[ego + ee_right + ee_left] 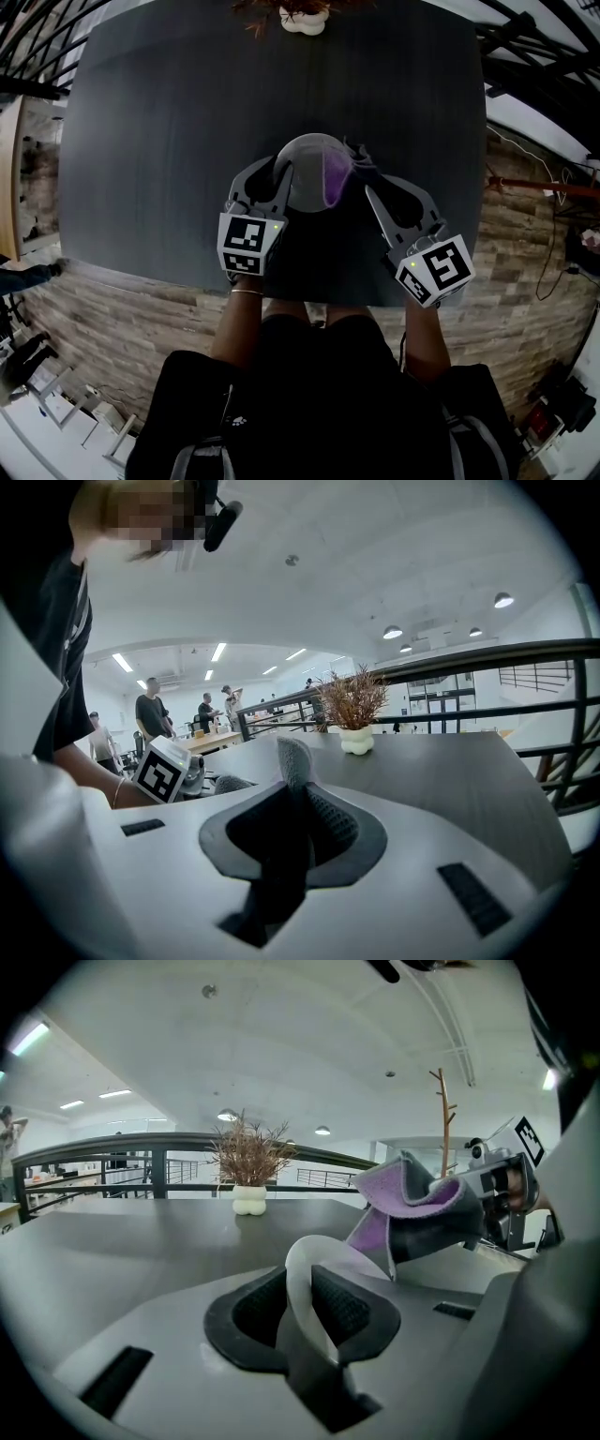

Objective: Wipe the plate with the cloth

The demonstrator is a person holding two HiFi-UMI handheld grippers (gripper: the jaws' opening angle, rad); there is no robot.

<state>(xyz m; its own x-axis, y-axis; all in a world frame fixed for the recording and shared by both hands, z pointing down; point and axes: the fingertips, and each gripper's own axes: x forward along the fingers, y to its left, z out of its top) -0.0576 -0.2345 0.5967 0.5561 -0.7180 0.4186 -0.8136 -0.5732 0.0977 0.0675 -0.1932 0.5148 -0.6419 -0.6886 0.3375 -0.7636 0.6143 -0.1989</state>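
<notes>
Plate point(307, 164) between jaws of left tool point(302, 1283) — right tool point(291, 780) grips cloth point(336, 178)

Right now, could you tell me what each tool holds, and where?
The right tool pinches the cloth by a fold. The rim of the plate sits between the jaws of the left tool; whether they press it cannot be told.

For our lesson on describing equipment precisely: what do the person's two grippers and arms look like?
The left gripper and right gripper are alike: light grey shells, black textured pads, and a white cube with black square markers. The person wears a black short-sleeved top and a thin bracelet on the left wrist.
</notes>
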